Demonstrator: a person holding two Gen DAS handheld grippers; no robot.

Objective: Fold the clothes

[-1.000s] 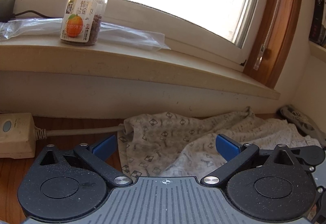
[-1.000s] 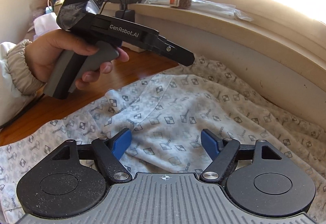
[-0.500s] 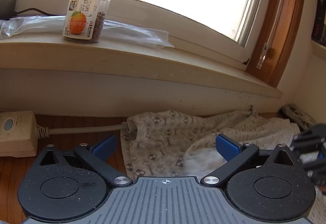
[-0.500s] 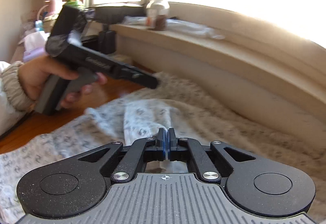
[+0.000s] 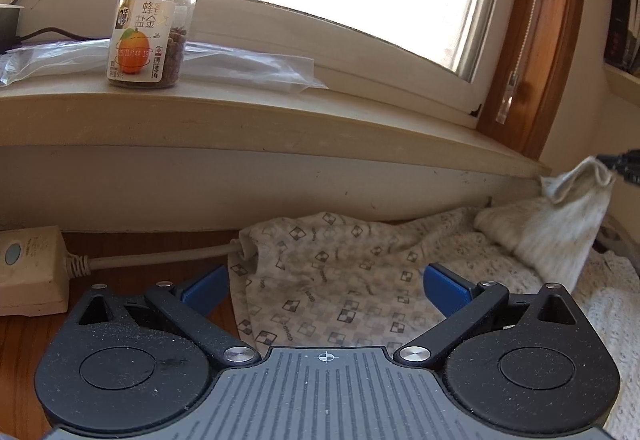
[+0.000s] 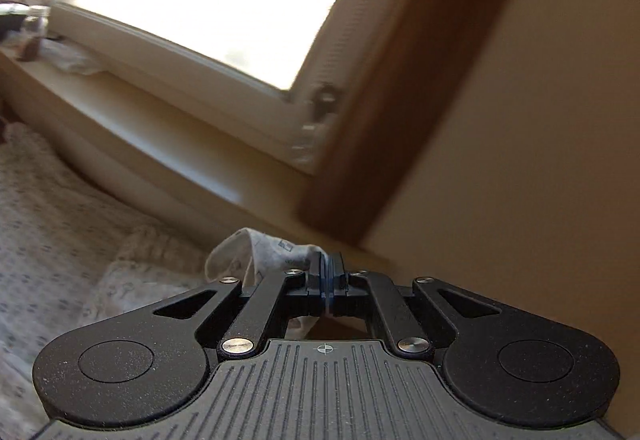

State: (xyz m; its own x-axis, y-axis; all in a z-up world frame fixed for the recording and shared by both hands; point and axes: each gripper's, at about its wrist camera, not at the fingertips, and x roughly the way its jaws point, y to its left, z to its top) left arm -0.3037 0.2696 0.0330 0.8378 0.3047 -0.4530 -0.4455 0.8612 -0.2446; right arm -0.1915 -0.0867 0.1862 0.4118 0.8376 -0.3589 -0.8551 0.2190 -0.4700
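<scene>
**Garment edge pinched and lifted at the right**

Cloth is now clamped in the right gripper (image 6: 329, 272), whose jaws stood apart a second ago; a fold of the patterned garment (image 5: 340, 280) is carried up and away toward the window frame (image 5: 532, 52). In the left wrist view the raised corner is seen hanging near the right edge of the wooden table (image 5: 24, 360), the rest lying spread below the sill. The left gripper (image 5: 322, 286) is held unclenched over the cloth, gripping nothing. A fold is judged to be starting.

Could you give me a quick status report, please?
Right gripper shut on garment, corner lifted. Left gripper open over it. Power strip nearby.
</scene>
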